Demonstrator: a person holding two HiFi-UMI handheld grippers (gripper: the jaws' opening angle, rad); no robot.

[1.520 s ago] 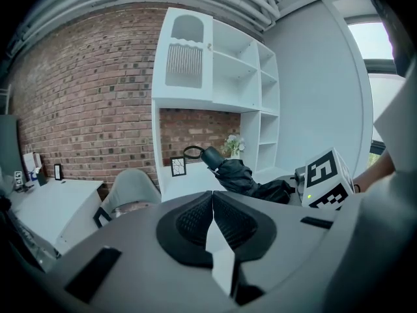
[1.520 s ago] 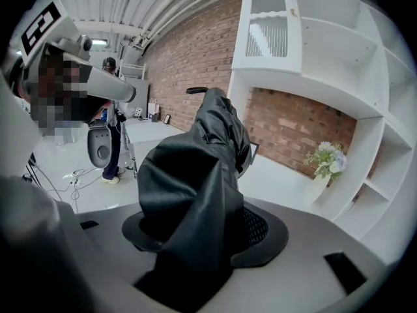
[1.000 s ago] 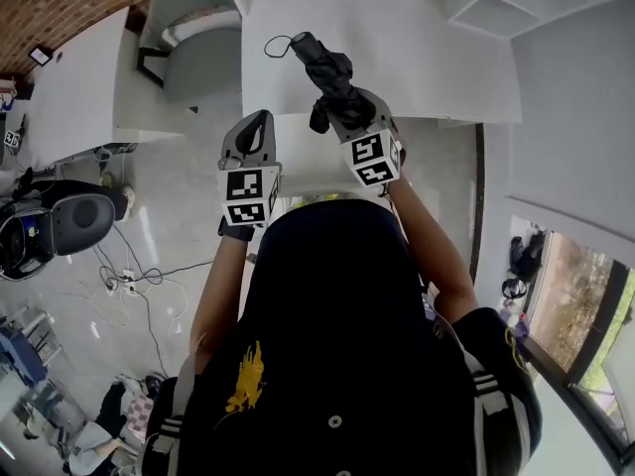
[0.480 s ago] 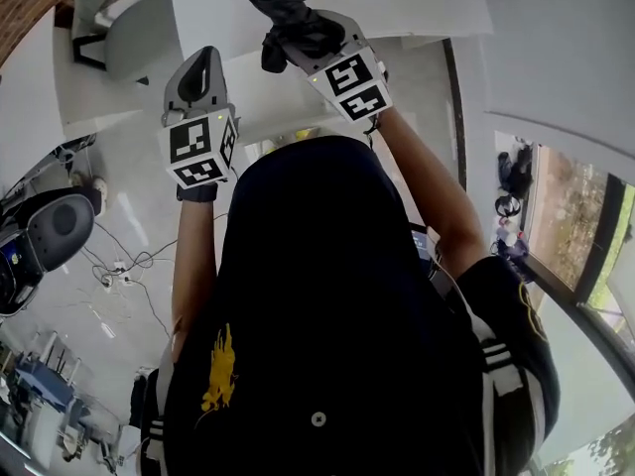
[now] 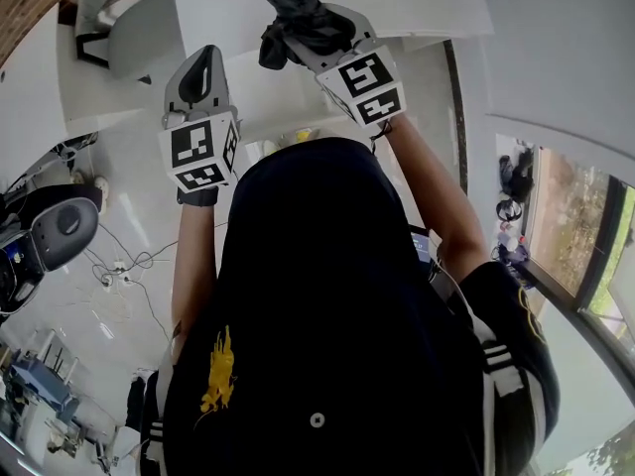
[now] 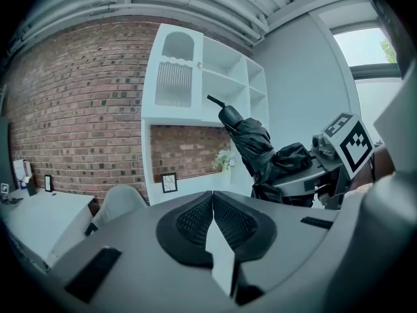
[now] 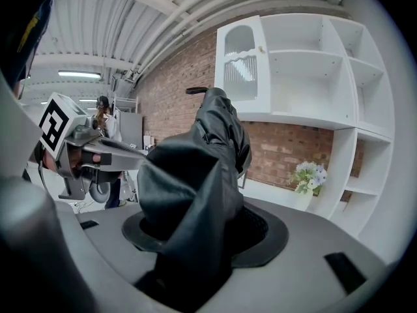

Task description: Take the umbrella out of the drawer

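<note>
The umbrella (image 7: 195, 175) is black cloth, thin and crinkly, with a soft shine on its folds. The right gripper (image 7: 202, 230) has a grey plastic body, smooth and dull. The left gripper (image 6: 212, 201) is the same dull grey plastic. Its pads (image 6: 192, 222) are black and look like rubber, rough with tiny bumps. The marker cube (image 5: 198, 154) on it is flat black and white, not shiny. The wall (image 6: 78, 129) is rough red brick. The shelf (image 6: 195, 77) is smooth and white. The floor (image 5: 139, 206) is pale and a bit shiny. The person's shirt (image 5: 317, 296) is dark, dull cloth with a yellow print
</note>
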